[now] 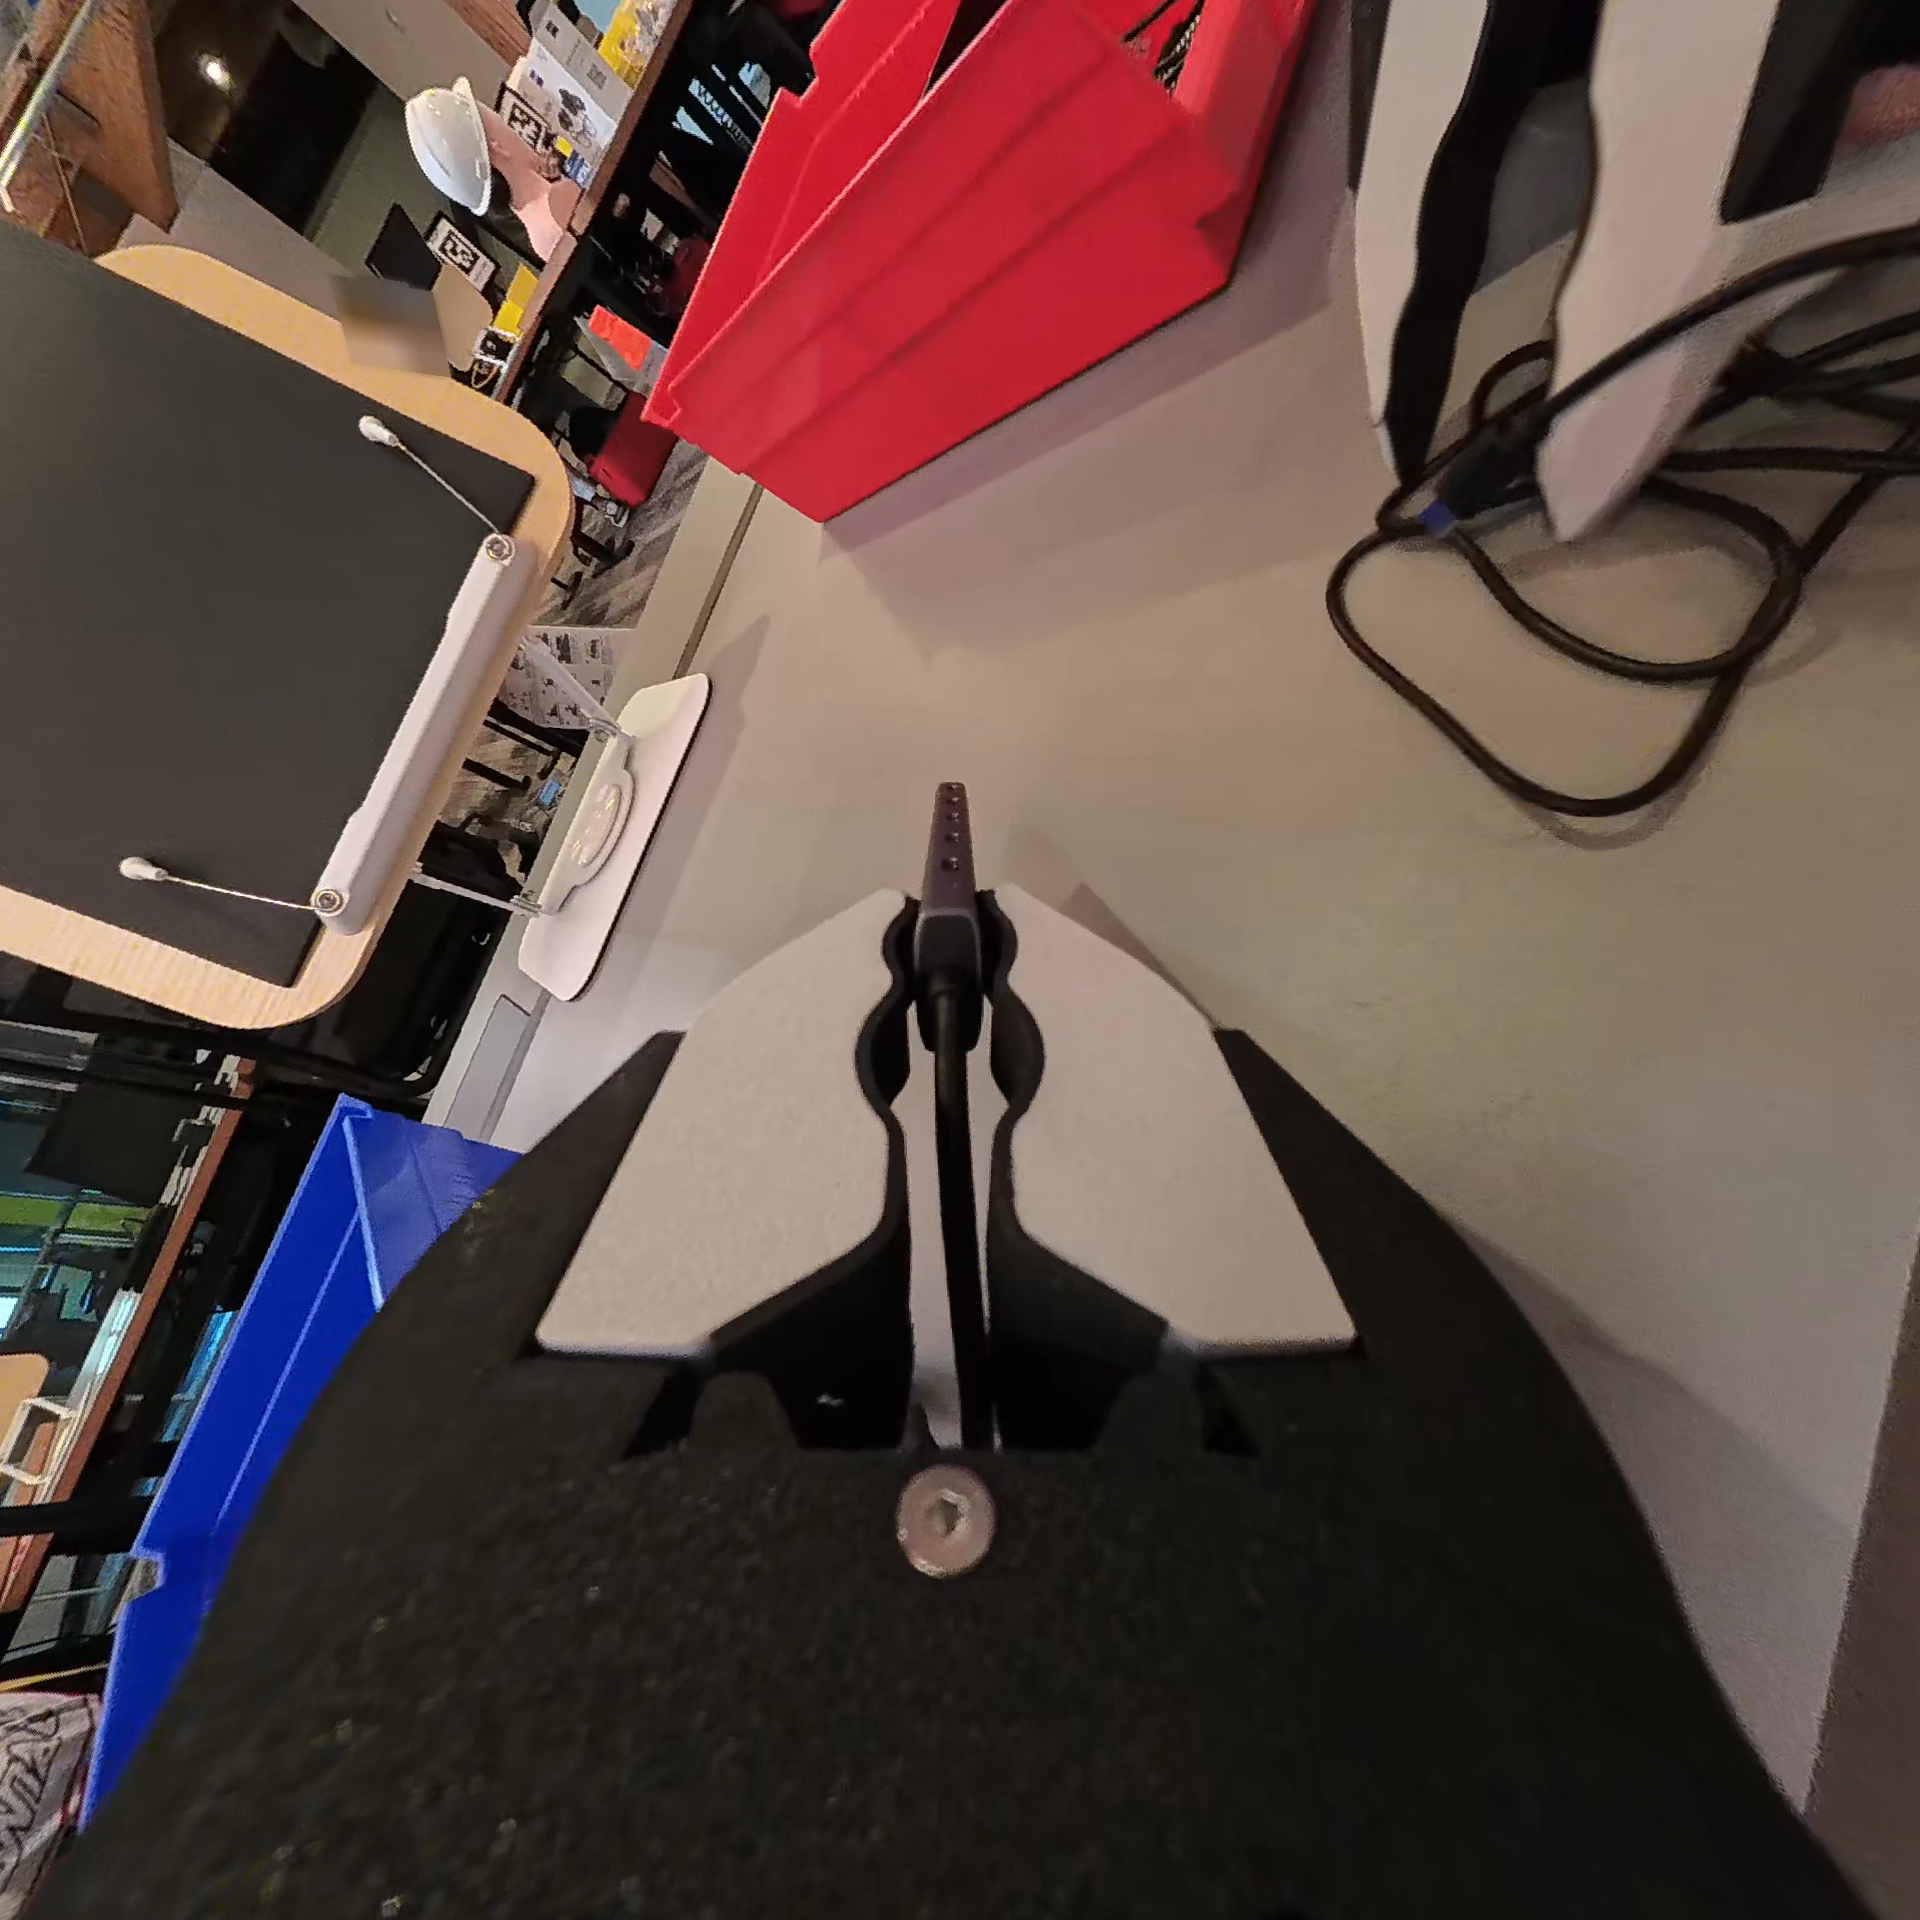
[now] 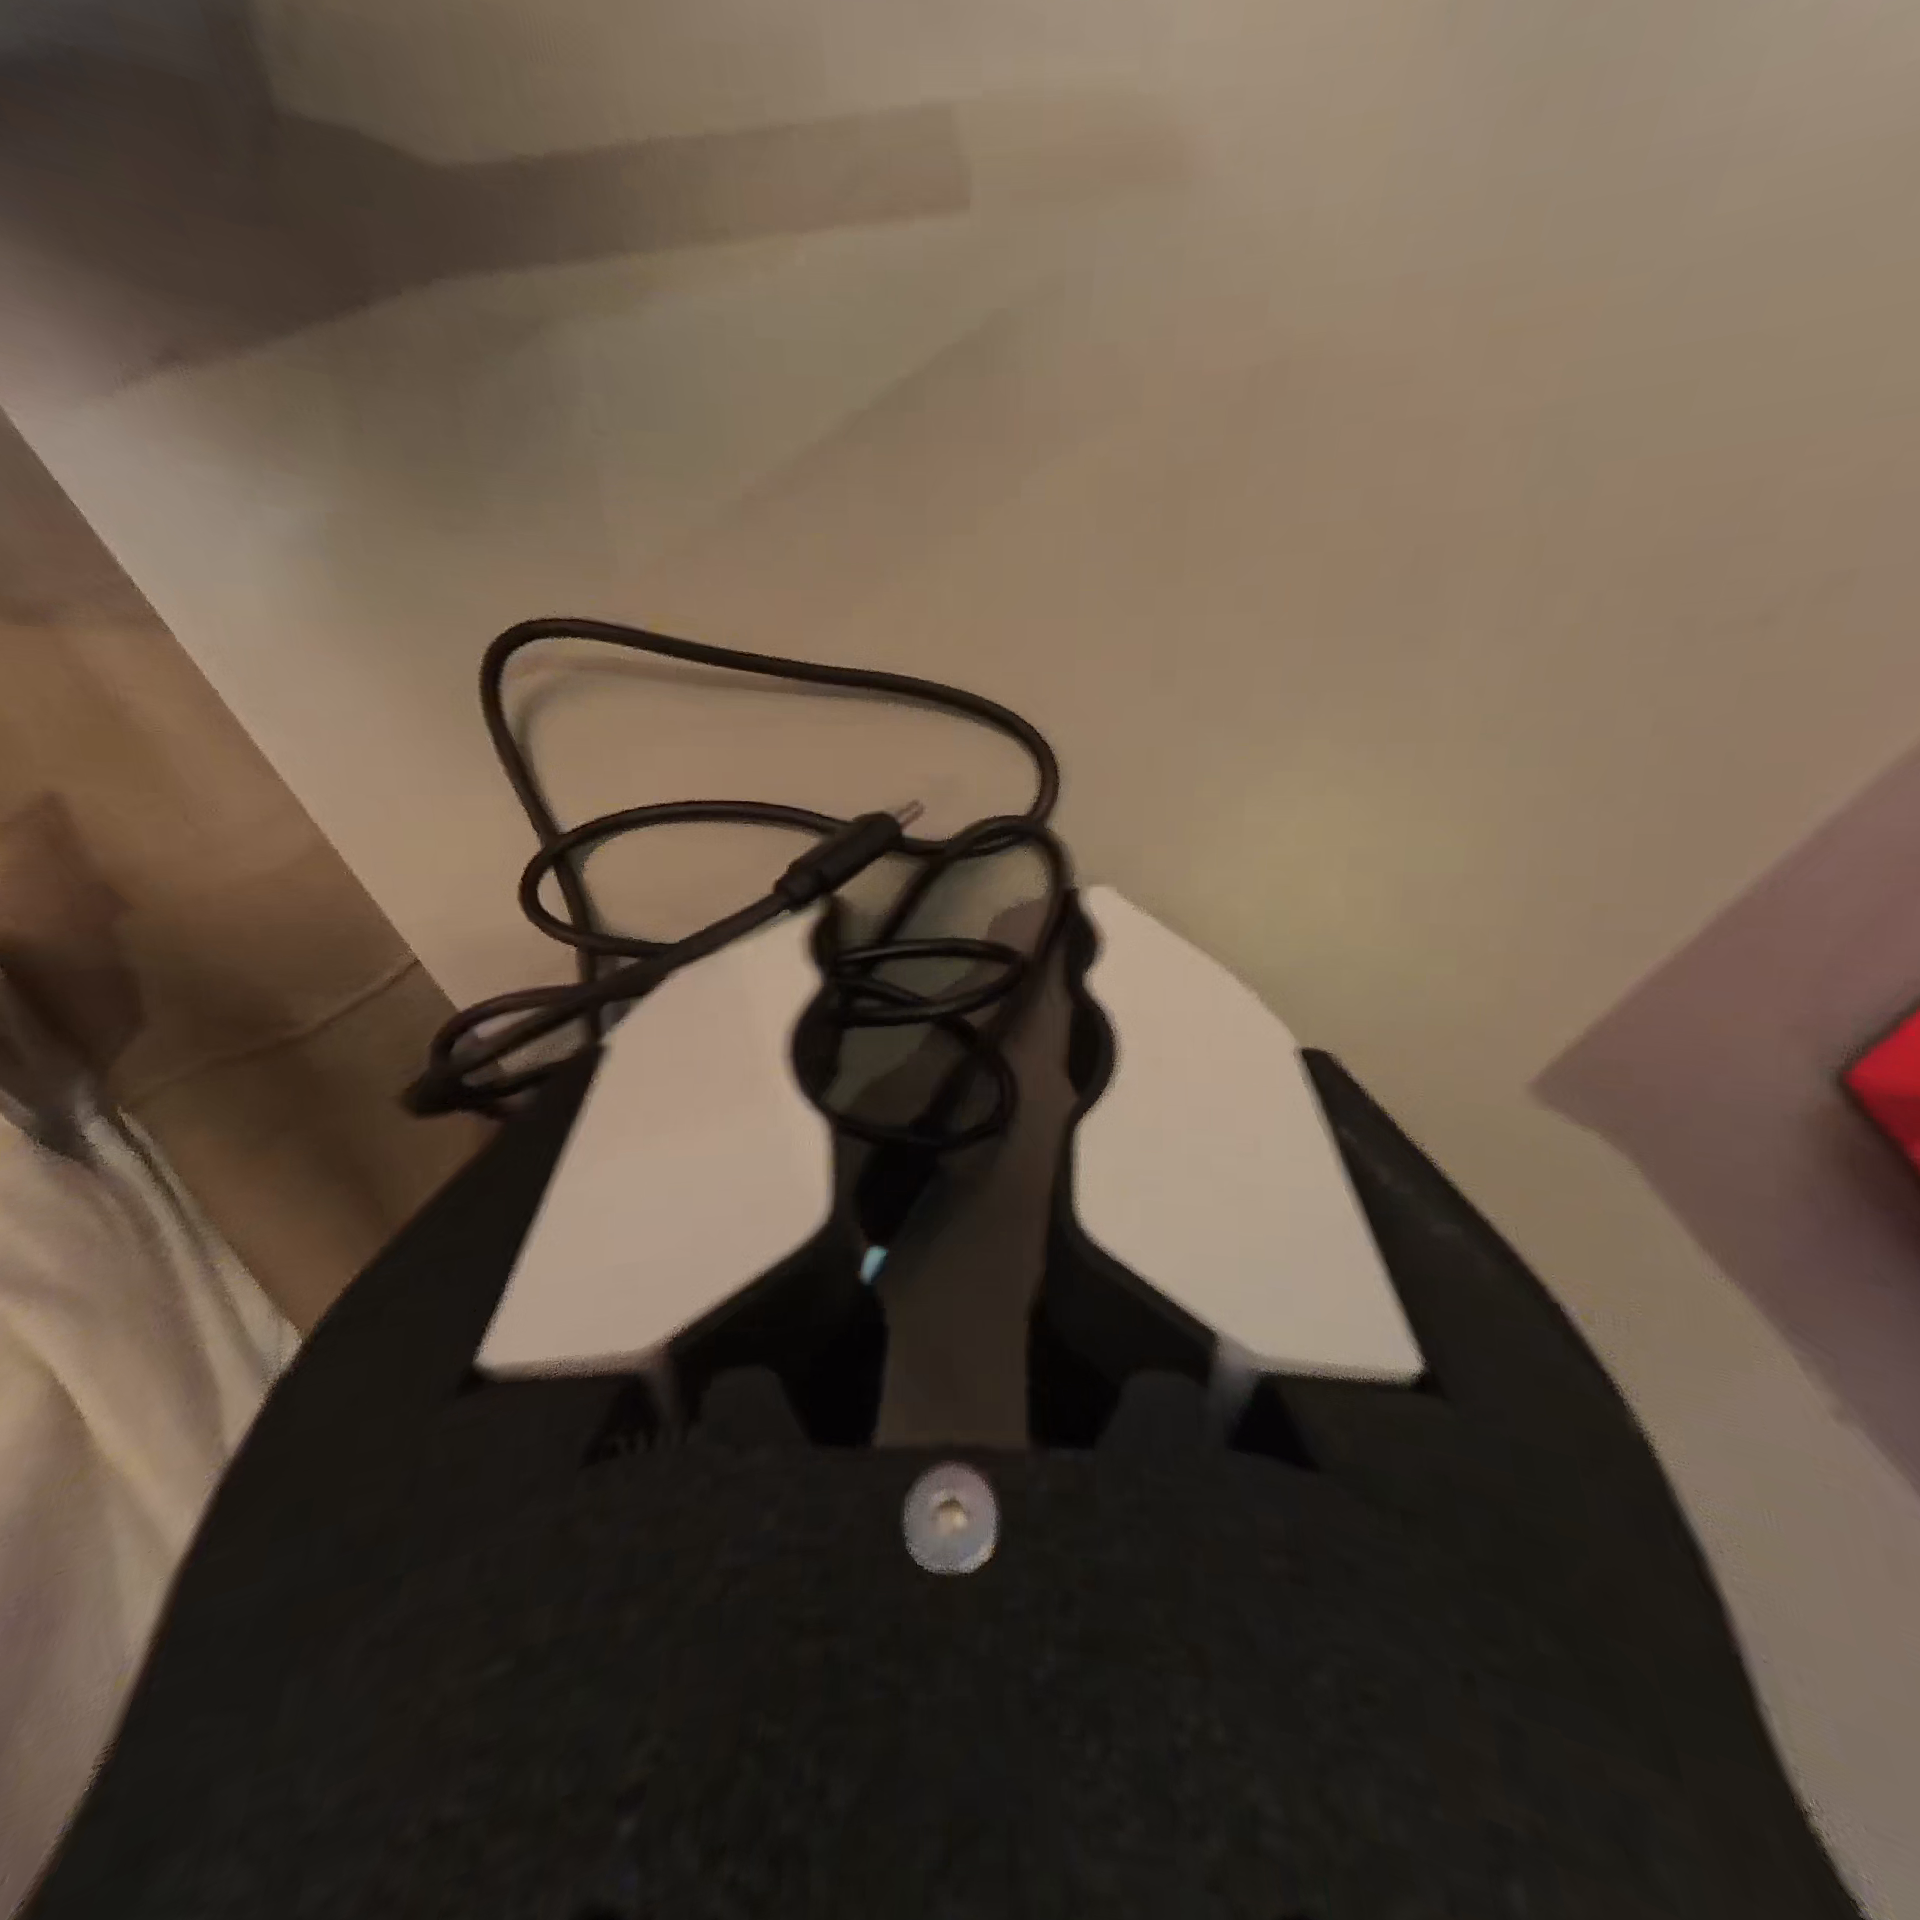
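My left gripper [image 1: 948, 904] is shut on the plug end of a black cable: the grey metal connector [image 1: 951, 836] sticks out past the fingertips and its cord runs back between the fingers, just above the pale table [image 1: 1247, 831]. My right gripper [image 2: 951, 914] is open and low over a tangled black cable [image 2: 769, 665], with loops lying between its fingers and a barrel plug [image 2: 852, 842] just beyond its left fingertip. In the left wrist view the right gripper [image 1: 1486, 478] stands over the same cable [image 1: 1455, 717], next to a blue-tipped plug [image 1: 1439, 516].
Red bins [image 1: 987, 260] stand on the table's far side; a red corner [image 2: 1886, 1091] shows at the right edge. A small white tray [image 1: 623, 821] lies at the table's left edge. Off the table are a blue bin [image 1: 312, 1299] and a black-topped wooden board [image 1: 208, 623]. Pale cloth [image 2: 104, 1351] is at left.
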Demonstrator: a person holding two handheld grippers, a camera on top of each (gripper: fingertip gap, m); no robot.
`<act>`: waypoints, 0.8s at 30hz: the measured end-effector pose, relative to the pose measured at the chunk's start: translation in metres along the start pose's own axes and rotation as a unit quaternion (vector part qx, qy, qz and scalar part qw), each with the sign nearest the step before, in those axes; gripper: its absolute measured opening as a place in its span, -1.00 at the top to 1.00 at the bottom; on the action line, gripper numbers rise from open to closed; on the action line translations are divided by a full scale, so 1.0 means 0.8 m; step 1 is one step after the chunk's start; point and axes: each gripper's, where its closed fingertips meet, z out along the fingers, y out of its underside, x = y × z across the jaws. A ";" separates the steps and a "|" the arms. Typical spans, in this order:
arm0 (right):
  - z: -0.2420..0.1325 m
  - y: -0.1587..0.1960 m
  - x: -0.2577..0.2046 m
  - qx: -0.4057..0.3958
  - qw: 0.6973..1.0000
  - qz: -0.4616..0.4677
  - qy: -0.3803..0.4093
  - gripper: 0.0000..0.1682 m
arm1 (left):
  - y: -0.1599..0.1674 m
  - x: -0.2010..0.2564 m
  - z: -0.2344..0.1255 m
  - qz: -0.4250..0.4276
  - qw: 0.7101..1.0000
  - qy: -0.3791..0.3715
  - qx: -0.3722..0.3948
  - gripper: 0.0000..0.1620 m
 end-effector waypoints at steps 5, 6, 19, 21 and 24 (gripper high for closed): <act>-0.005 0.006 0.000 -0.022 1.000 -0.008 -0.001 0.96 | -0.009 0.002 -0.003 0.013 1.000 0.000 0.005 0.88; -0.008 0.003 0.004 -0.022 1.000 -0.019 0.010 0.96 | -0.011 0.002 -0.004 0.016 1.000 0.000 0.006 0.88; -0.289 -0.114 0.206 0.145 0.939 -0.027 0.311 0.98 | -0.023 0.005 -0.012 0.053 0.998 -0.014 0.009 0.88; -0.320 -0.124 0.236 0.155 0.928 -0.022 0.338 0.97 | -0.022 0.005 -0.012 0.046 0.999 -0.010 0.008 0.88; -0.314 -0.119 0.283 0.137 0.925 -0.014 0.354 0.97 | -0.021 0.005 -0.011 0.036 0.999 -0.006 0.010 0.88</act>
